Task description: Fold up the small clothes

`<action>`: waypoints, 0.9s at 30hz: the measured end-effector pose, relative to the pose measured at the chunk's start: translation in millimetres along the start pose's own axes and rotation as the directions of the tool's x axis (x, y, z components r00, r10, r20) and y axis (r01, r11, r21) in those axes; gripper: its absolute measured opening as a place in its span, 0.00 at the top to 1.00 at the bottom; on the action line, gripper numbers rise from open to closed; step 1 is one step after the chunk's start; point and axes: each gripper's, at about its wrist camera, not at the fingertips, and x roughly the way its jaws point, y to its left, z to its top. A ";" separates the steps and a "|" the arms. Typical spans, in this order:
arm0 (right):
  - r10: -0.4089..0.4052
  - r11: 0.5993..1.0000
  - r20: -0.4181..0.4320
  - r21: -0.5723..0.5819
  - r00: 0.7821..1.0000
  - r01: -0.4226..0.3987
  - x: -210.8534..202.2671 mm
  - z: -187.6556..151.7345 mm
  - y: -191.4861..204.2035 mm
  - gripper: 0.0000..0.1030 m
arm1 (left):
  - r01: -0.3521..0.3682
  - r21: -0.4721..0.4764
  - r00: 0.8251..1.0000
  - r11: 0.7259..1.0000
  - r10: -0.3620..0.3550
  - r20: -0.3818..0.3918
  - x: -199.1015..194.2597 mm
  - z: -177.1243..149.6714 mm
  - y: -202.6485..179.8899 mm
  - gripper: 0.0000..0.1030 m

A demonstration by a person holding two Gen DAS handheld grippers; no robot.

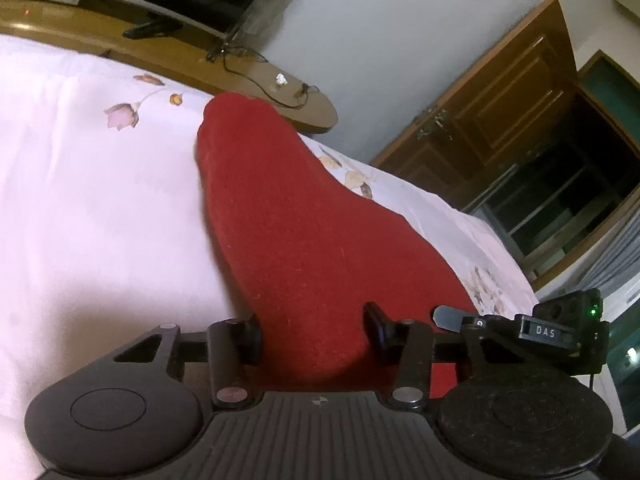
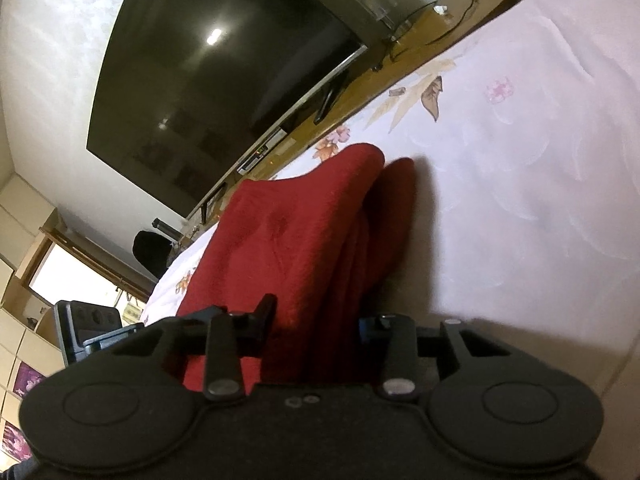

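Observation:
A red knit garment [image 1: 296, 232] lies on the pink floral bedsheet [image 1: 80, 184], lifted at its near edge. My left gripper [image 1: 314, 330] has its two black fingers on either side of the near red cloth and is shut on it. In the right wrist view the same red garment [image 2: 288, 232] hangs in folds, with a second layer behind it. My right gripper [image 2: 316, 320] is shut on its near edge. The other gripper's body shows at the right in the left wrist view [image 1: 560, 328] and at the left in the right wrist view [image 2: 88, 328].
A wooden TV bench [image 1: 240, 76] with cables runs along the bed's far side, carrying a large dark TV [image 2: 224, 76]. A wooden door and dark doorway [image 1: 532, 128] stand to the right. A window [image 2: 76, 272] and cabinets are at the left.

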 end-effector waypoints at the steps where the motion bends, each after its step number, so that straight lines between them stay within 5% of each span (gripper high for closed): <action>1: 0.001 1.000 0.005 -0.001 1.000 -0.001 -1.1 -0.1 0.9 0.65 | -0.001 0.003 1.000 1.000 0.001 0.002 -1.1 0.7 -1.3 0.55; 13: 0.035 0.998 0.053 -0.049 0.998 -0.032 -15.7 7.8 39.8 0.66 | 0.036 0.029 0.998 0.999 -0.037 0.058 -55.0 14.5 -16.6 0.56; 20: 0.064 0.995 0.056 -0.075 0.996 -0.060 -4.9 -1.7 92.4 0.66 | 0.013 0.018 0.995 1.000 -0.014 0.095 -128.5 15.8 -0.2 0.56; 27: 0.125 0.986 0.000 -0.112 0.992 -0.124 54.0 -17.9 155.1 0.66 | -0.033 -0.042 0.991 0.999 0.039 0.130 -216.0 13.6 54.1 0.56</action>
